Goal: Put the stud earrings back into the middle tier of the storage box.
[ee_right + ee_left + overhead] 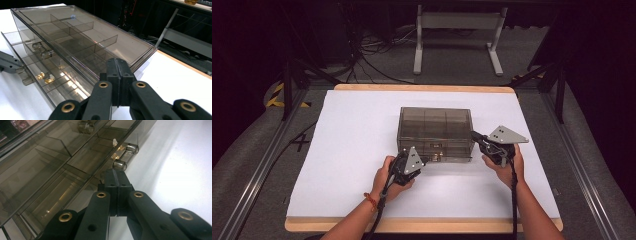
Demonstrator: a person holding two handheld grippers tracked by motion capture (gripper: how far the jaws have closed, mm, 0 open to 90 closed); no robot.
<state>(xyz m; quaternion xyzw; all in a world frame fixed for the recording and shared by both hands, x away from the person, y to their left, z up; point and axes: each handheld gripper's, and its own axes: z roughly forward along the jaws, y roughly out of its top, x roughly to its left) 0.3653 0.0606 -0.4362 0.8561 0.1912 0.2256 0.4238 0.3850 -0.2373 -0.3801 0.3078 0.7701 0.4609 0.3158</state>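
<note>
A smoky, see-through drawer box sits near the middle of the white desk, its front face turned toward the person. In the high view the left gripper reaches in from the lower left to the box's front bottom edge, while the right gripper meets the box's front right corner; both hands hold their grippers low over the desk. That view gives the layout but not how the fingers stand. The left gripper view settles it for that side: the 2 black fingers are pressed flat together with nothing between them, their tip just beside a clear cylindrical drawer handle on the box front, though touch cannot be told. It also shows a second handle end farther along and the dividers behind the tinted wall. The right gripper view shows its own fingers likewise closed on nothing, the tip at the box's near lower corner, and it looks down through the lid at the inner compartments. There the bottom drawer stands slightly pulled out, small amber pieces lie inside it, and the left gripper's grey tip comes in at the left edge.
</note>
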